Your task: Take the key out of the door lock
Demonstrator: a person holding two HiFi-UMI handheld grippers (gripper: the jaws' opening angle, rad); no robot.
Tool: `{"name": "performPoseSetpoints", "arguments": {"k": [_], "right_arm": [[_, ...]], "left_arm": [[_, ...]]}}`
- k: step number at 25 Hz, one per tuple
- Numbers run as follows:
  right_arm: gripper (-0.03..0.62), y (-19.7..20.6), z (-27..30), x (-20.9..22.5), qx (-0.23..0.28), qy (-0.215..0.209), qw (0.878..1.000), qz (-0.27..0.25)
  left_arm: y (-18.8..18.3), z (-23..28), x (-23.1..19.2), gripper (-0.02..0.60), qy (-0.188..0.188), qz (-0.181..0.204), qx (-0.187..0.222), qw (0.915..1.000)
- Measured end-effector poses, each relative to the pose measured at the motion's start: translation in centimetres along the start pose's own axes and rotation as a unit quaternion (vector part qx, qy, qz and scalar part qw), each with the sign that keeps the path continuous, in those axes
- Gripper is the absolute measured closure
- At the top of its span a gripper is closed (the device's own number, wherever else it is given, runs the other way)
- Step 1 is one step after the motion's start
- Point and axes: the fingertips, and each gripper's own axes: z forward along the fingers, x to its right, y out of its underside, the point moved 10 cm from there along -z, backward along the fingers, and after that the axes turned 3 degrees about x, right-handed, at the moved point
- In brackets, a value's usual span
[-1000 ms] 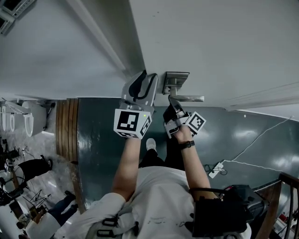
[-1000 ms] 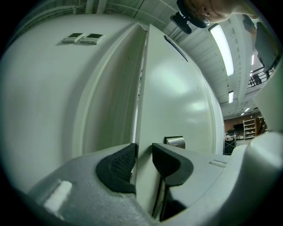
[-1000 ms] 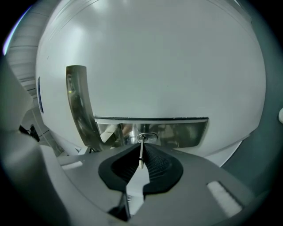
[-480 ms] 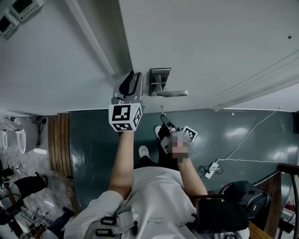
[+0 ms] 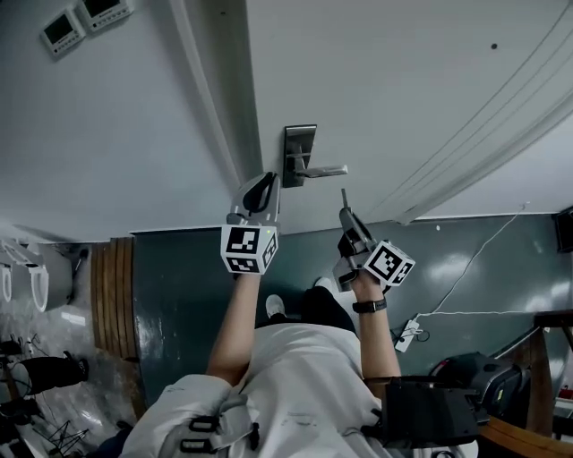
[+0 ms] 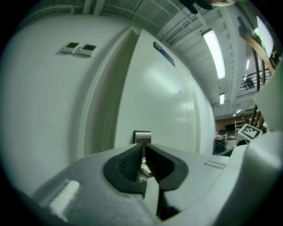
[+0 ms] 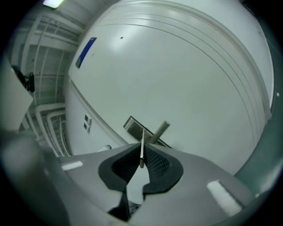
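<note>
The silver lock plate (image 5: 299, 154) with its lever handle (image 5: 324, 170) sits on the white door. My right gripper (image 5: 345, 211) is off the door, a little below and right of the handle, shut on a thin metal key (image 5: 343, 198) whose blade points toward the door. In the right gripper view the key (image 7: 141, 148) stands edge-on between the pads, with the lock plate (image 7: 132, 126) and lever handle (image 7: 159, 130) beyond it. My left gripper (image 5: 265, 185) hovers left of the lock plate; its jaws are closing to a narrow gap with nothing between them, and the lock plate (image 6: 142, 137) shows past them.
The door frame (image 5: 213, 98) runs left of the lock. Two small wall panels (image 5: 85, 20) hang far left. Below lie a dark green floor (image 5: 183, 277), a wooden strip (image 5: 112, 295), and a white power strip (image 5: 407, 333) on a cable.
My right gripper has drawn back from the lock with the key in it, and the key stands free of the door. The left gripper's fingers have come closer together.
</note>
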Motion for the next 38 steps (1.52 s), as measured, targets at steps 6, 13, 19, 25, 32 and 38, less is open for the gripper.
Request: {"name": "performPoseSetpoints", "arguments": {"k": [6,13,19,25,32,38], "right_arm": [[0.569,-5.0,-1.1,-6.9,0.035,-0.031,0.978,-0.202],[0.568,-5.9,-5.8,-11.7,0.037,-0.061,0.933,-0.353],[0.566,-3.5,-8.2,-12.1,0.004,-0.073,0.935,-0.347],[0.566,-3.4,-8.8,-15.3,0.033,-0.083,0.922,-0.377],[0.565,-2.6,-7.2,-16.7,0.054,-0.04,0.931,-0.36],[0.565,0.2,-4.5,-18.4,0.051,-0.034,0.931,-0.36]], "left_arm": [[-2.1,-2.5,4.0,0.581,-0.005,0.017,0.02,0.9996],[-4.3,-6.8,10.4,0.581,-0.043,0.005,0.037,0.9983],[-4.6,-10.2,14.2,0.581,-0.052,0.023,0.023,0.9981],[-5.8,-10.5,13.9,0.581,-0.027,0.031,0.04,0.9984],[-7.6,-11.2,11.5,0.581,-0.012,0.038,0.076,0.9963],[-7.2,-12.5,7.3,0.581,-0.003,0.024,0.066,0.9975]]}}
